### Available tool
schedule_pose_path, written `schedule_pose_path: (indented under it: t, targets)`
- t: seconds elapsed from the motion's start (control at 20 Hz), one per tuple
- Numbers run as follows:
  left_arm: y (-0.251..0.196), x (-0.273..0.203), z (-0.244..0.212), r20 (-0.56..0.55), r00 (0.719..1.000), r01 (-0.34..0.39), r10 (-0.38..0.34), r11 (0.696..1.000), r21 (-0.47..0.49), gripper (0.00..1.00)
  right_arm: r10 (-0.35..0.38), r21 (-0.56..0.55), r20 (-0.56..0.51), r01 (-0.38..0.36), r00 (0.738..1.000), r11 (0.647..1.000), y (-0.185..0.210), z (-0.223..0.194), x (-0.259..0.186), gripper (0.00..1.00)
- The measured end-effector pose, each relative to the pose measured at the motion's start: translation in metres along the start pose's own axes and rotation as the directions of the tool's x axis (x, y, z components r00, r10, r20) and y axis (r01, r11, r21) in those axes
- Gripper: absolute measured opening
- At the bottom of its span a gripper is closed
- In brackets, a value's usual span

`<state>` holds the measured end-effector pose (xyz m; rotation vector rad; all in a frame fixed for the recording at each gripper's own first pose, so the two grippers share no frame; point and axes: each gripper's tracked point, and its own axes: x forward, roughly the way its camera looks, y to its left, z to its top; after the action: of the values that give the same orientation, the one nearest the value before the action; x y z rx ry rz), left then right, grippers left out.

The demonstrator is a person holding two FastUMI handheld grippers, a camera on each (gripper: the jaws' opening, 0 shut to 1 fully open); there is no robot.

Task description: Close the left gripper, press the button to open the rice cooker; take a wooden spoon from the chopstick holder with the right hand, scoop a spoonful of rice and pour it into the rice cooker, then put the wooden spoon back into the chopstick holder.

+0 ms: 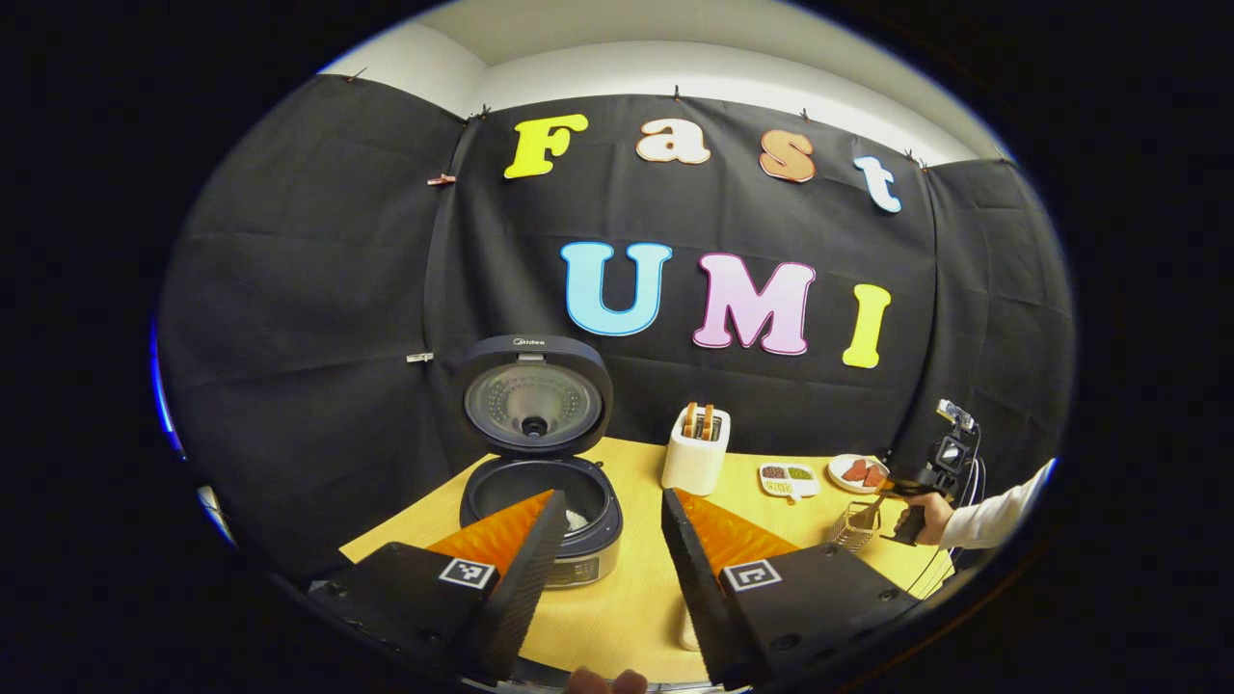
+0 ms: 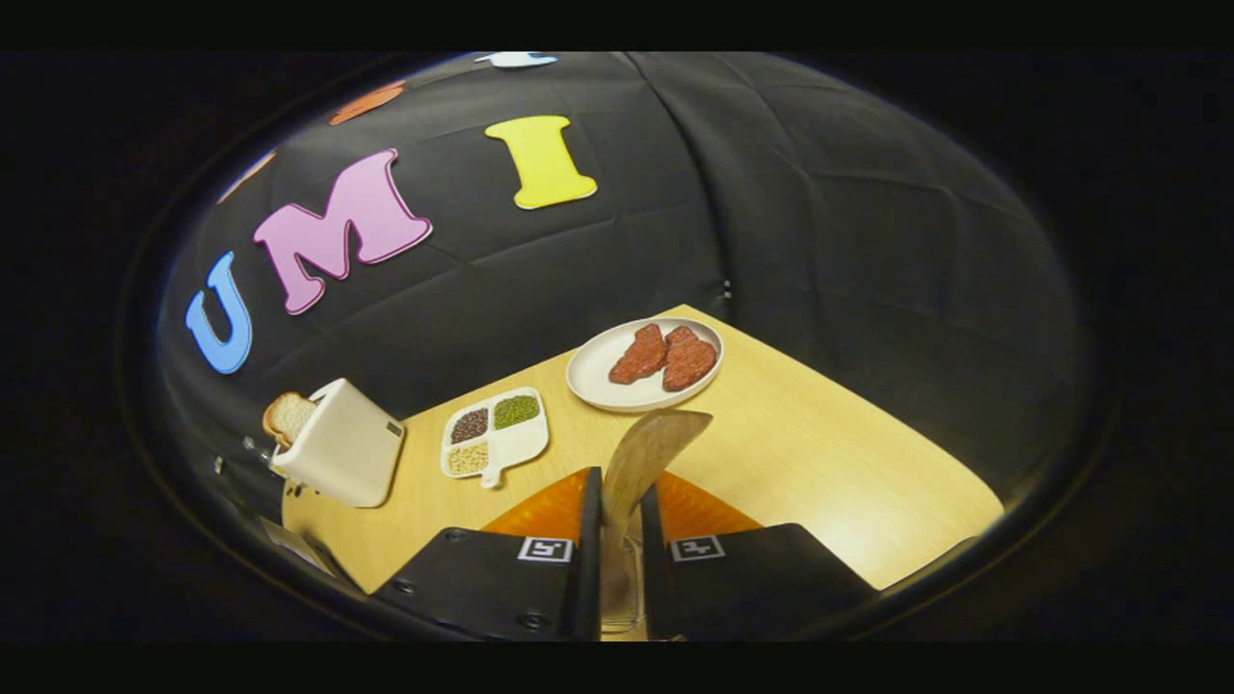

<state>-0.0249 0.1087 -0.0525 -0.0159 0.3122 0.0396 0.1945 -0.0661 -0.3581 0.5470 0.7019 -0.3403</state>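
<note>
The dark rice cooker (image 1: 540,511) stands open on the wooden table, its lid (image 1: 535,397) tilted up, with a bit of white rice (image 1: 576,519) in the pot. My left gripper (image 1: 612,493) hovers open just in front of it, holding nothing. Far right in the left gripper view, a hand in a white sleeve holds my right gripper (image 1: 892,492) right above the wire chopstick holder (image 1: 853,525). In the right gripper view, my right gripper (image 2: 620,480) is shut on the wooden spoon (image 2: 660,439), whose bowl sticks up past the fingertips.
A white toaster (image 1: 696,453) with bread stands beside the cooker. A divided dish of grains (image 2: 495,432) and a white plate of red meat slices (image 2: 644,386) lie near the back wall. The table's right edge (image 2: 868,405) runs close to the plate.
</note>
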Motion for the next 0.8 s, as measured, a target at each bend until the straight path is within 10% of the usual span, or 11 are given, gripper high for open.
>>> schedule_pose_path:
  t: [0.8]
  targets:
    - [0.0,-0.007,-0.005,-0.006,1.0,0.005,-0.005,1.0,-0.004,0.71,0.097,0.051,0.006,-0.097,0.995,0.994,0.013,0.026,-0.04,0.13]
